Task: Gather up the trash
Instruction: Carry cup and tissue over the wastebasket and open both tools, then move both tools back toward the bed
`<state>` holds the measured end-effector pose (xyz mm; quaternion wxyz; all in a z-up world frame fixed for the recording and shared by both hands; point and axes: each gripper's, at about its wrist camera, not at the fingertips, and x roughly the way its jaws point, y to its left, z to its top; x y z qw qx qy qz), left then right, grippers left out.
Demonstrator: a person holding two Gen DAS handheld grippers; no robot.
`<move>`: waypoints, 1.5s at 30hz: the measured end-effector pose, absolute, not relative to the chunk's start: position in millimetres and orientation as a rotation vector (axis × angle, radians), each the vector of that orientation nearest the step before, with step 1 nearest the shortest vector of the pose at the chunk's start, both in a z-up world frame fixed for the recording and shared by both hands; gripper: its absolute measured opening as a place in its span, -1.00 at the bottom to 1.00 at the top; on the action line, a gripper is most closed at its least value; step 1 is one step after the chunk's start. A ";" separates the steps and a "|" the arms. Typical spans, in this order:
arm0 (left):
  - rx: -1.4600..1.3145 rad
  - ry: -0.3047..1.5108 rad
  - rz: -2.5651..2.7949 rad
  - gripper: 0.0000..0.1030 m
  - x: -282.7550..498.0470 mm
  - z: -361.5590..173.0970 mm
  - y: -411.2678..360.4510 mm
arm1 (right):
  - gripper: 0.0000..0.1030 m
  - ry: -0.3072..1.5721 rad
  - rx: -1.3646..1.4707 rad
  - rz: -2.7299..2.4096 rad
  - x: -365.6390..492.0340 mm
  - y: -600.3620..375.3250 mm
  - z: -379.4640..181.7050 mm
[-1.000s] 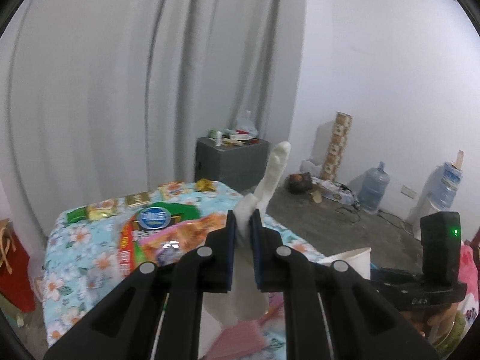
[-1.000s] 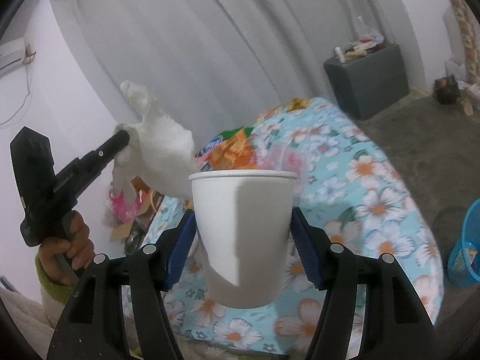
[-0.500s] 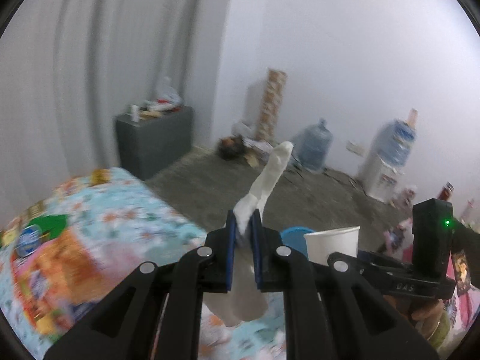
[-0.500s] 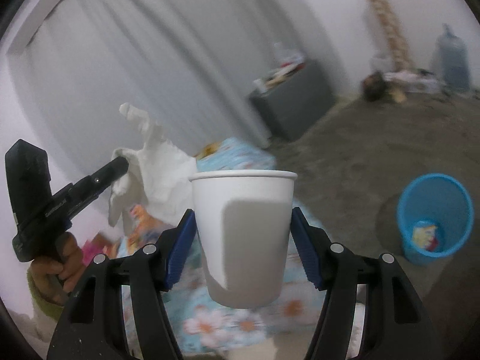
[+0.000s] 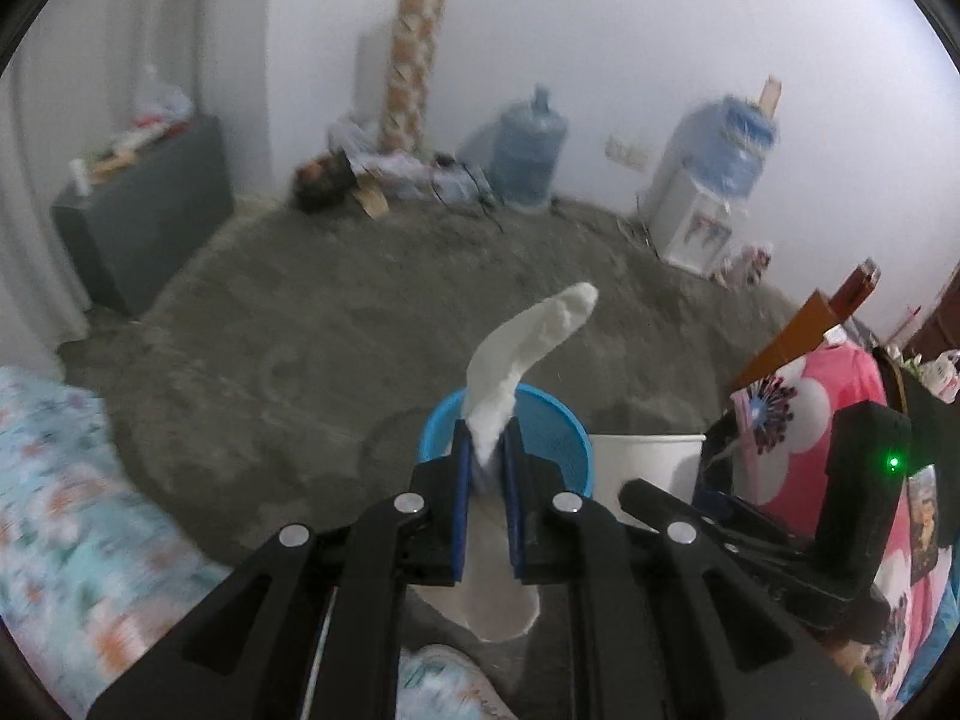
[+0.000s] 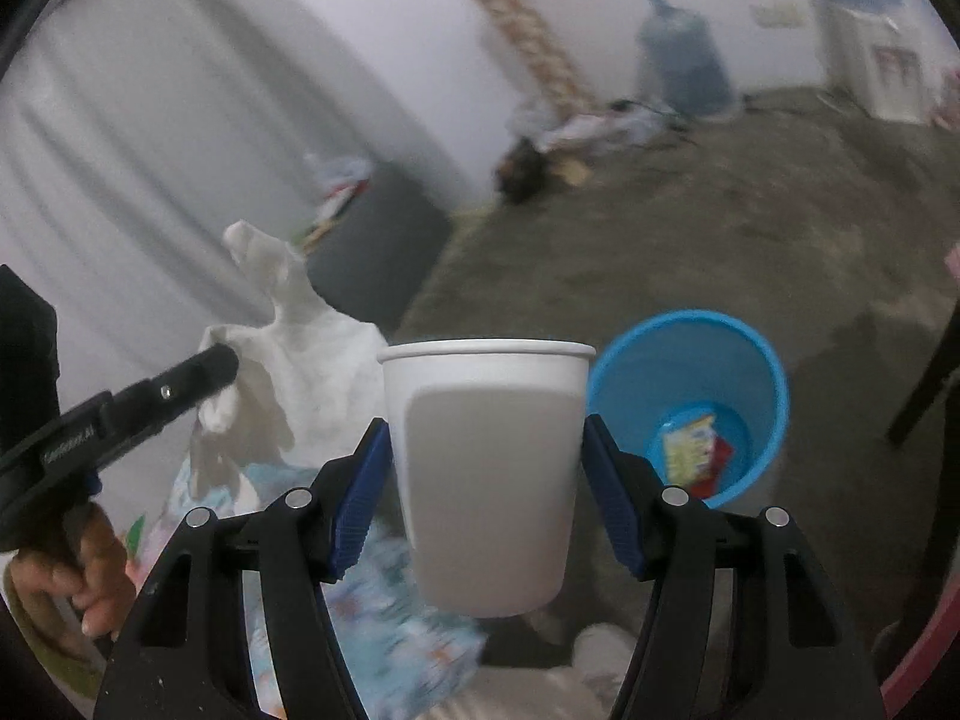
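- Between the jaws of the left gripper sits a crumpled white tissue, clamped tight; one twisted end sticks up and forward, the rest hangs below the jaws.
- From the right wrist view the same tissue bunches at the tip of the left gripper, off to the left of the cup.
- The right gripper has its jaws clamped on a white paper cup, held upright by its sides with the rim above the blue pads.
- In the left wrist view the cup shows just right of the left gripper's jaws.
- A blue bin stands on the floor just beyond and right of the cup; wrappers in yellow and red lie at its bottom.
- From the left wrist view the bin is directly behind the held tissue.
- A flowered cloth covers the surface at the lower left.
- Farther off on the grey floor are a grey cabinet, a large water bottle and a water dispenser by the white wall.
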<state>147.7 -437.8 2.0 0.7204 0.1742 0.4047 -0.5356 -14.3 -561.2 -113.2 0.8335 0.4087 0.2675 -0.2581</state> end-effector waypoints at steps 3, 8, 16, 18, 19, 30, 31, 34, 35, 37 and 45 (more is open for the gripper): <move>0.418 0.944 -1.188 -0.80 147.3 -29.2 -481.0 | 0.19 0.592 0.894 -0.585 -9.3 -589.3 -138.4; 0.455 1.047 -1.179 -0.70 147.1 -78.1 -532.9 | 0.34 0.662 0.924 -0.645 -6.1 -621.7 -176.5; 0.458 1.081 -1.154 0.09 140.9 -97.2 -541.9 | 0.63 0.715 0.941 -0.709 -11.1 -622.3 -192.5; 0.452 1.053 -1.156 0.11 138.4 -86.2 -533.9 | 0.63 0.705 0.924 -0.710 -12.3 -616.1 -182.3; 0.451 1.043 -1.157 0.11 138.4 -81.3 -530.5 | 0.63 0.697 0.913 -0.704 -13.8 -612.4 -177.3; 0.375 0.842 -1.094 0.27 116.3 30.3 -385.5 | 0.63 0.600 0.734 -0.487 -2.8 -543.7 -86.8; 0.371 0.813 -1.082 0.28 113.2 38.4 -365.0 | 0.63 0.606 0.723 -0.469 -0.4 -539.5 -83.0; 0.368 0.745 -1.038 0.32 106.0 57.1 -295.3 | 0.63 0.615 0.705 -0.377 12.4 -517.2 -66.4; 0.367 0.724 -1.012 0.34 104.9 61.9 -270.4 | 0.63 0.619 0.699 -0.337 16.9 -506.6 -61.2; 0.361 0.701 -0.962 0.35 104.0 67.3 -230.2 | 0.63 0.633 0.678 -0.261 25.3 -484.8 -51.8; 0.213 0.661 -0.672 0.37 95.9 70.6 -50.4 | 0.63 0.685 0.637 0.041 60.1 -404.3 -28.8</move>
